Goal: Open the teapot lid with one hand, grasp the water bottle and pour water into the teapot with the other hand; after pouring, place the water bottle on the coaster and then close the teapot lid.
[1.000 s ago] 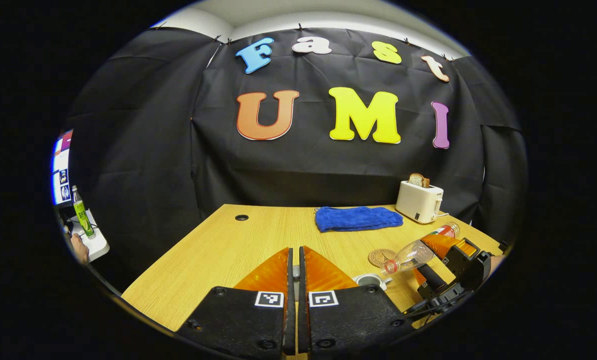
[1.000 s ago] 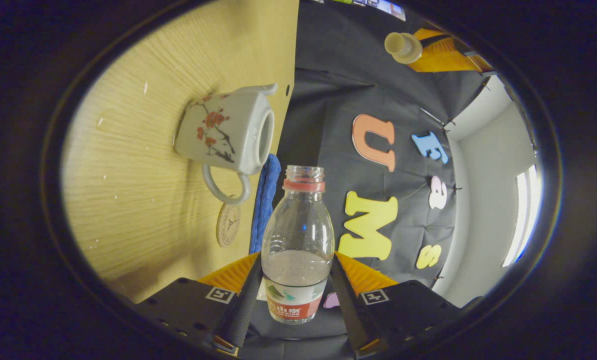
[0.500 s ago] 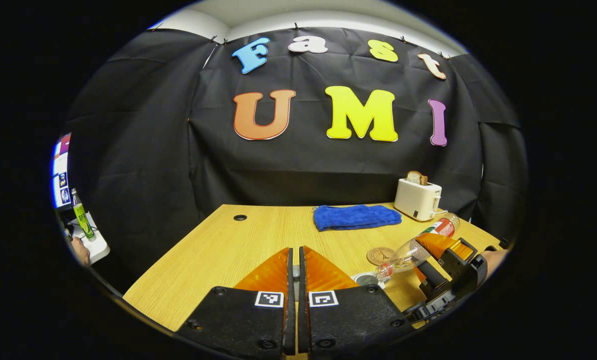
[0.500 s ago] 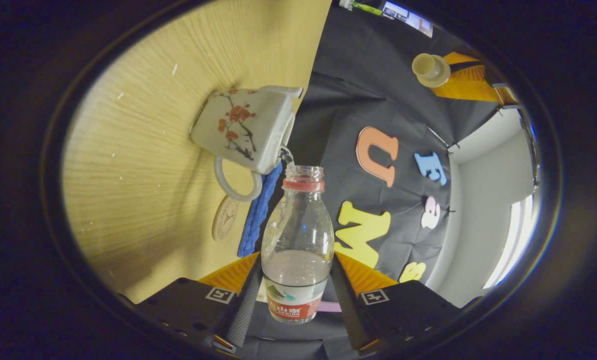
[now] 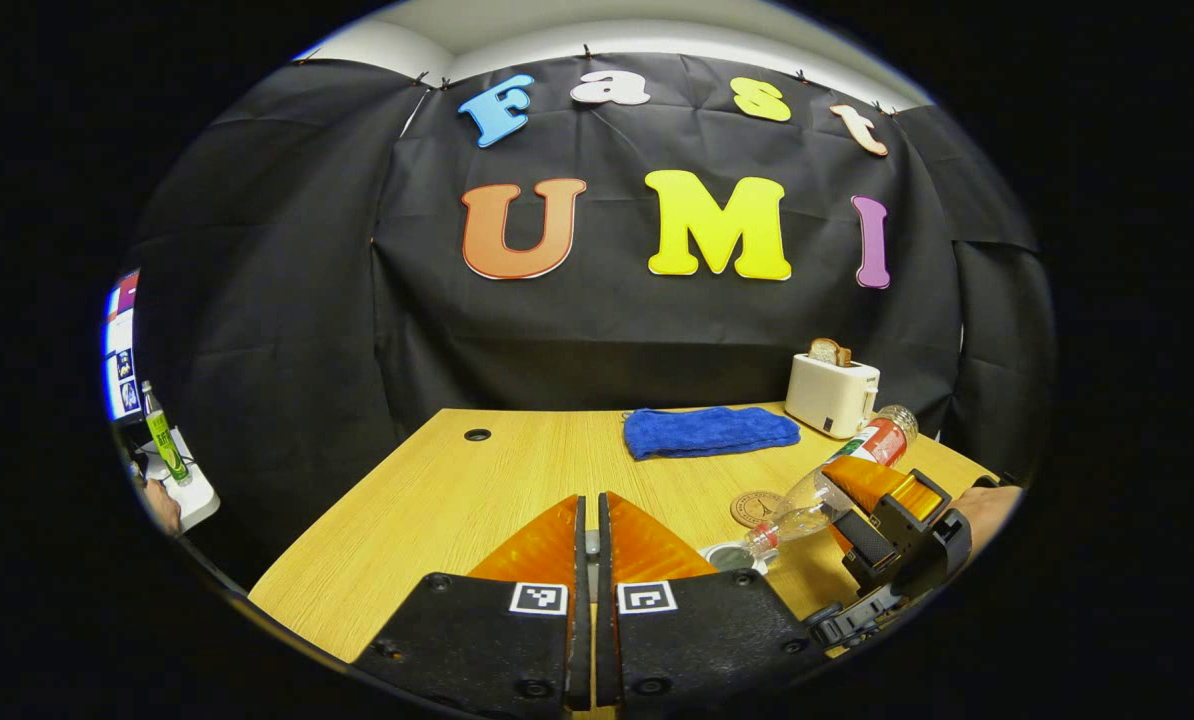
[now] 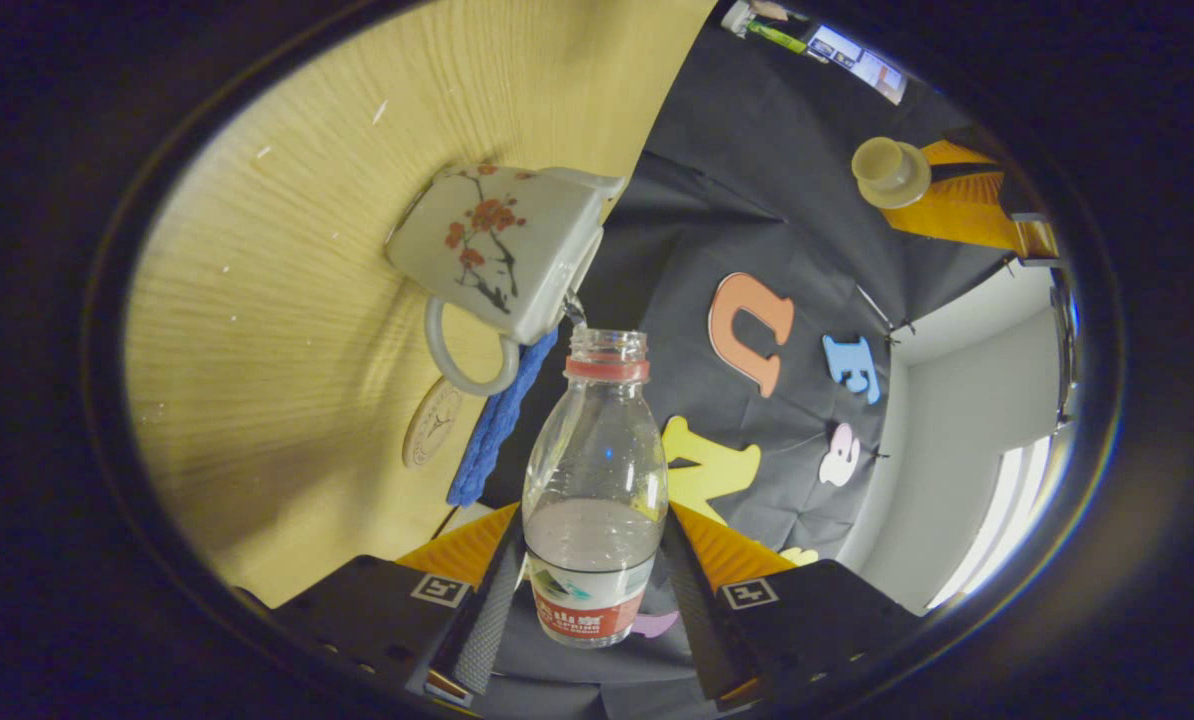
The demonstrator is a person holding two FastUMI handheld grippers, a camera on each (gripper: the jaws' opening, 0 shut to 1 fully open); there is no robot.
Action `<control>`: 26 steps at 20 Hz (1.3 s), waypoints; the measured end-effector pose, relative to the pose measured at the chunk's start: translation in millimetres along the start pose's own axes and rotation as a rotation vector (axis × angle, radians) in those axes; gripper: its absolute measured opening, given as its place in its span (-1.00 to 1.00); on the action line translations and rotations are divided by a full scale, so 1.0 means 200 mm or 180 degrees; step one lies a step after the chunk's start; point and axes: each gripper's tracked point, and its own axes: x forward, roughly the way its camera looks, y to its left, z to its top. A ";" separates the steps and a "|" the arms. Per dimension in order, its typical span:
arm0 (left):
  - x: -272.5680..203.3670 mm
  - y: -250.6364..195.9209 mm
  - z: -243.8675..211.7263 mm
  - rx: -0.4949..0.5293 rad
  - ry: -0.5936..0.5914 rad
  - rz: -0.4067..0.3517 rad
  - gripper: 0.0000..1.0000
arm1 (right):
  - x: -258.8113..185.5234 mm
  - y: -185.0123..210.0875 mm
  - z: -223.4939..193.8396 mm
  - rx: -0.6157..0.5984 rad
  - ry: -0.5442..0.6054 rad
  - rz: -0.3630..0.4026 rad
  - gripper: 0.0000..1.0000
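Observation:
A white teapot with red blossoms stands lidless on the wooden table; its open top shows past my left fingers. My right gripper is shut on a clear water bottle, which is tipped with its mouth at the teapot's opening. A thin stream of water runs into the pot. My left gripper is shut on the teapot lid and holds it up, away from the pot. A round brown coaster lies just beyond the teapot.
A folded blue cloth lies at the back of the table, and a white toaster with toast stands at the back right. A hand holds the right gripper. A side desk with a green bottle is far left.
The bottle has tipped further and its mouth has come up to the teapot's opening; water now runs out where none did a second ago. The left gripper has barely moved.

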 end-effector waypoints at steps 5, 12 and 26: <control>0.00 0.00 -0.01 0.0012 0.0022 -0.0018 -0.91 | 0.01 -0.06 -0.01 -0.0091 -0.0002 -0.0080 0.56; 0.00 -0.01 0.00 -0.0007 0.0007 -0.0053 -0.90 | 0.00 -0.11 -0.02 -0.0300 -0.0048 -0.0191 0.55; 0.00 -0.01 -0.02 -0.0018 0.0052 -0.0052 -0.90 | 0.01 -0.22 0.00 -0.0674 -0.0164 -0.0368 0.55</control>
